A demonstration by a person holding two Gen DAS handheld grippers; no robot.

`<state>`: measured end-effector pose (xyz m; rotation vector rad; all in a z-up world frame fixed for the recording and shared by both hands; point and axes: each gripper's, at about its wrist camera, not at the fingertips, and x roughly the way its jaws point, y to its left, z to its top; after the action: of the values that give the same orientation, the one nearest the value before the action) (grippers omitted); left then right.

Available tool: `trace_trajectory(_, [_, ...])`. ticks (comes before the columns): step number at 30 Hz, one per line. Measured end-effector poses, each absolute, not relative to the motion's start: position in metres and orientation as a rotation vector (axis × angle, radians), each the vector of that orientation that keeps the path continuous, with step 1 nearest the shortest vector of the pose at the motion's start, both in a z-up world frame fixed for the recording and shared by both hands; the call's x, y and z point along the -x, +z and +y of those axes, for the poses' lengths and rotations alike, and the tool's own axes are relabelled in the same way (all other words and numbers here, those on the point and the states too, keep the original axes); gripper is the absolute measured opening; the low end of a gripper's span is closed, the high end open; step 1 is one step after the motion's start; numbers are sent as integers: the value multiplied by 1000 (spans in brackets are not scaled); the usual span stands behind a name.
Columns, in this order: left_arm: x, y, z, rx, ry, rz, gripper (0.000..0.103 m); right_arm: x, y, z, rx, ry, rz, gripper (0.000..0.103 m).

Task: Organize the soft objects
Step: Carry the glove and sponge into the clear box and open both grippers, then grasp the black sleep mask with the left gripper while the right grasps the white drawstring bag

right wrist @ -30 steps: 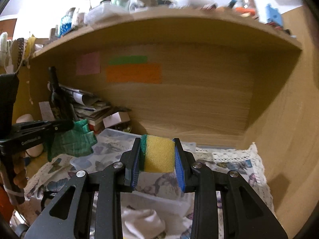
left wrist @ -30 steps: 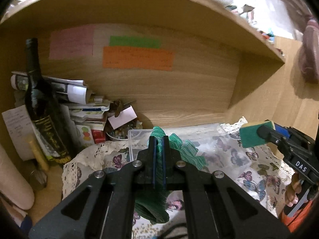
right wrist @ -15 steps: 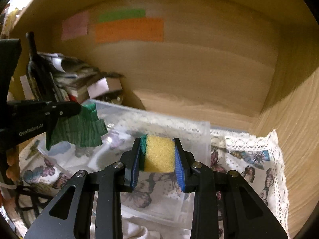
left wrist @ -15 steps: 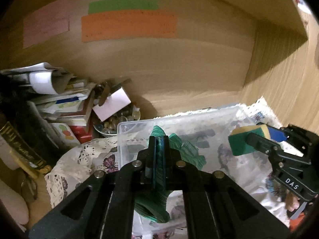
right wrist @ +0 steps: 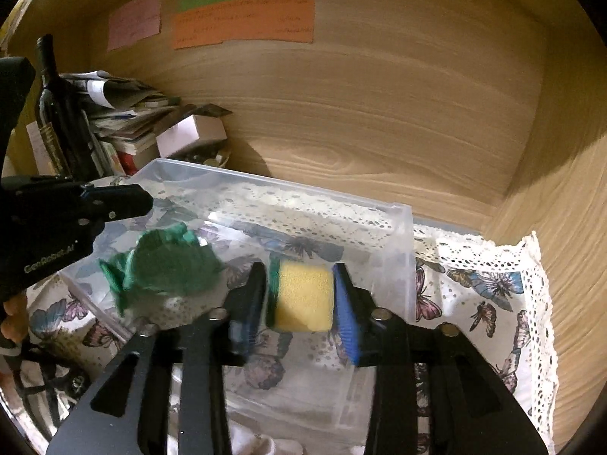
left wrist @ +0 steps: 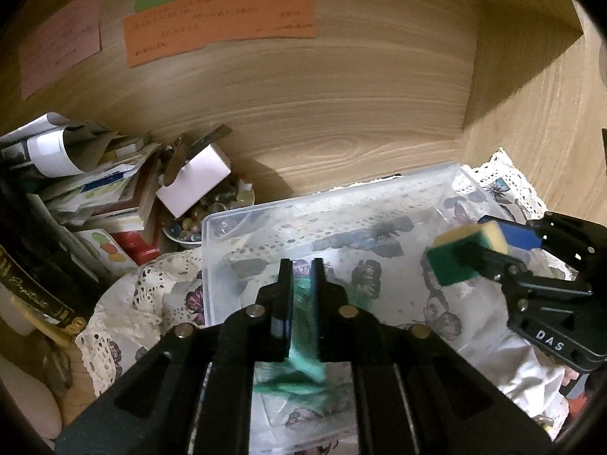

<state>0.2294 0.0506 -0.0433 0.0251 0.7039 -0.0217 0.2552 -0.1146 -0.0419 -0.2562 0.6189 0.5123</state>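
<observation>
A clear plastic bin [left wrist: 212, 227] stands on a butterfly-print cloth; its rim also shows in the right wrist view [right wrist: 406, 235]. My left gripper [left wrist: 301, 269] is over the bin with its jaws slightly apart. A green cloth [left wrist: 303, 364] has slipped down between and below the fingers; in the right wrist view the green cloth [right wrist: 170, 265] is blurred and hangs free beneath the left gripper [right wrist: 129, 204]. My right gripper [right wrist: 301, 292] holds a yellow and green sponge [right wrist: 303, 297] above the bin; the sponge [left wrist: 466, 254] also shows at the right of the left wrist view.
A wine bottle [right wrist: 57, 113], stacked papers and books [left wrist: 95, 189] and a bowl of small items [left wrist: 212, 212] crowd the left side. Wooden back wall [left wrist: 341, 113] and right side wall [right wrist: 569, 208] close in the shelf. Lace-edged cloth [right wrist: 493, 284] covers the surface.
Both grippers moved forward and down over the bin. The left jaws opened a little and the green cloth dropped from them. The right jaws look wider around the sponge.
</observation>
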Motion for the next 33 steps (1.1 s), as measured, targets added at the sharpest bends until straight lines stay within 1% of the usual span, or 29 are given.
trace_trajectory(1, [-227,-42,50,-28,-23,699,13,-254,-41,-115,254,514,613,48])
trace_trajectory(4, [-218,-35,47,-35,-21,676,25,-246,-33,-117,259,501,574,49])
trace_trajectory(6, [-211,-27,47,-31,-17,654,41,-240,-25,-119,258,500,547,49])
trace_trajectory(7, [-207,-23,48,-27,-15,642,44,-236,-21,-120,257,499,534,51])
trace_trajectory(9, [-197,-13,50,-19,-10,615,55,-226,-11,-124,252,502,499,55])
trace_trajectory(10, [-193,-9,51,-15,-9,603,57,-221,-6,-126,246,505,481,58])
trace_trajectory(12, [-181,0,53,-6,-8,576,72,-211,4,-132,236,515,450,62])
trace_trajectory(13, [-176,3,55,-1,-6,562,76,-206,7,-134,228,519,437,65])
trace_trajectory(15, [-163,10,56,0,10,530,92,-197,13,-138,212,536,417,67])
trace_trajectory(17, [-148,13,58,-12,35,494,99,-187,16,-144,198,552,407,68])
trace_trajectory(21, [-127,11,61,-24,50,478,100,-170,16,-150,192,558,389,69])
trace_trajectory(24, [-114,5,65,-19,50,491,101,-160,11,-156,179,566,393,71])
trace_trajectory(33, [-84,-41,72,0,67,591,101,-144,-20,-162,169,570,458,73])
